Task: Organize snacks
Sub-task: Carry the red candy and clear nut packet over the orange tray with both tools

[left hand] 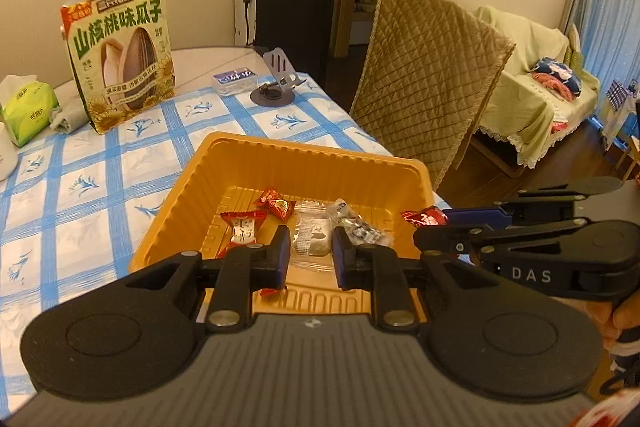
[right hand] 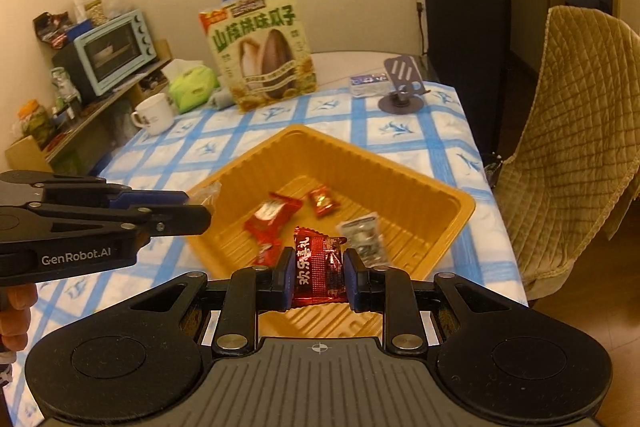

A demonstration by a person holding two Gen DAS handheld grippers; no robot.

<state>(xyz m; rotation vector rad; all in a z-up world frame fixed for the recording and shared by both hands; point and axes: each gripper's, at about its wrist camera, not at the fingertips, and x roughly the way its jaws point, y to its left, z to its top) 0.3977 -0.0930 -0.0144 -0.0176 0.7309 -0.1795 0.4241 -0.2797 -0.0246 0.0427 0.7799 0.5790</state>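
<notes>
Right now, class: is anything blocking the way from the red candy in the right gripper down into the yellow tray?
Nothing visible does. The right gripper holds the red candy over the near edge of the yellow tray. The tray is open-topped, with bare floor between the few snacks in it. The left gripper is off to the side.

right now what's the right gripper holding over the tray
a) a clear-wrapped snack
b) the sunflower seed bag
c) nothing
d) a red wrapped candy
d: in the right wrist view the right gripper is clamped on a red wrapped candy above the orange tray.
</notes>
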